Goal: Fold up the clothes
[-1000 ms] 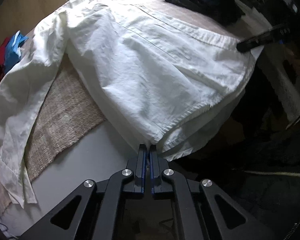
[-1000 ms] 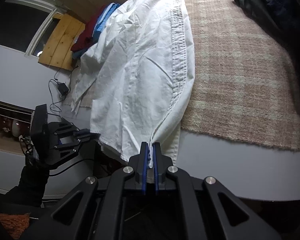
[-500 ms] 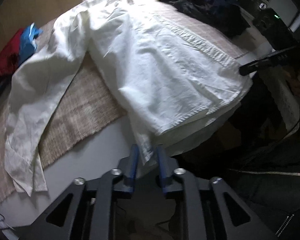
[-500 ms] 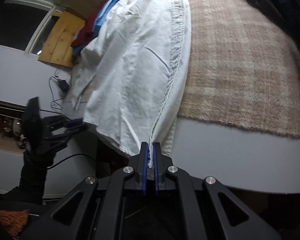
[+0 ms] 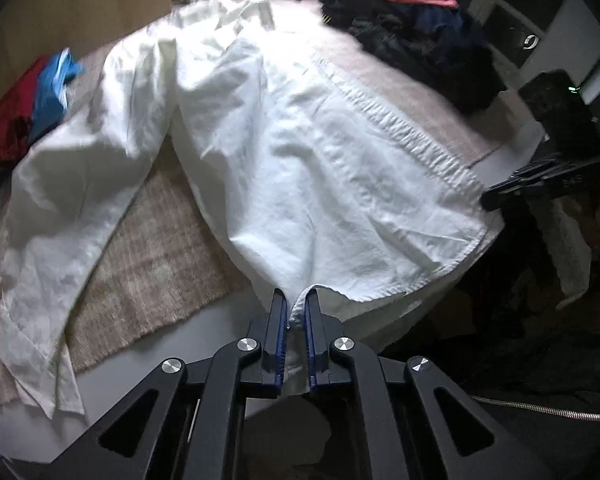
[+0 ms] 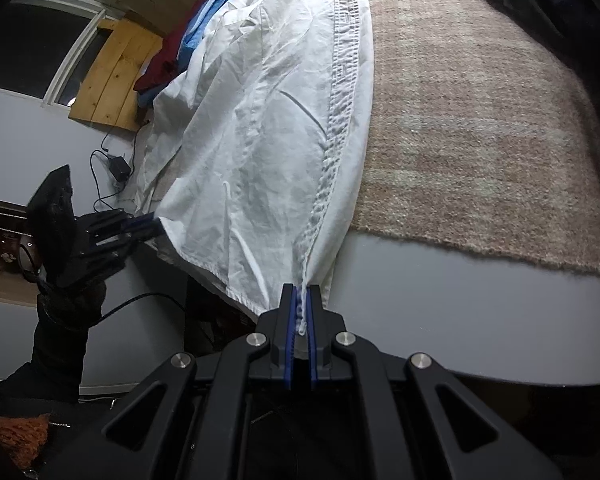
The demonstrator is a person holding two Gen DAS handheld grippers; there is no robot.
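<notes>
A white button shirt (image 5: pixel 300 152) lies spread on a beige woven blanket (image 5: pixel 156 256), one sleeve trailing to the left. My left gripper (image 5: pixel 296 300) is at the shirt's near hem corner, its jaws a little apart with the hem fabric lying between them. In the right wrist view the shirt (image 6: pixel 268 132) hangs over the bed's edge, and my right gripper (image 6: pixel 300 292) is shut on the hem at the button placket. The left gripper (image 6: pixel 140 224) shows there at the shirt's other corner, and the right gripper (image 5: pixel 512 192) shows at the right of the left wrist view.
A pile of dark clothes (image 5: pixel 416 36) with a red piece on top lies at the far right of the bed. Red and blue clothes (image 5: pixel 28 112) lie at the far left. The grey bed edge (image 6: pixel 460 300) runs below the blanket (image 6: pixel 480 120). A cable and charger (image 6: pixel 116 168) lie by the wall.
My left gripper's jaws have parted slightly around the hem corner, and it has moved in toward the shirt. The right gripper keeps its hold and the shirt is pulled tauter.
</notes>
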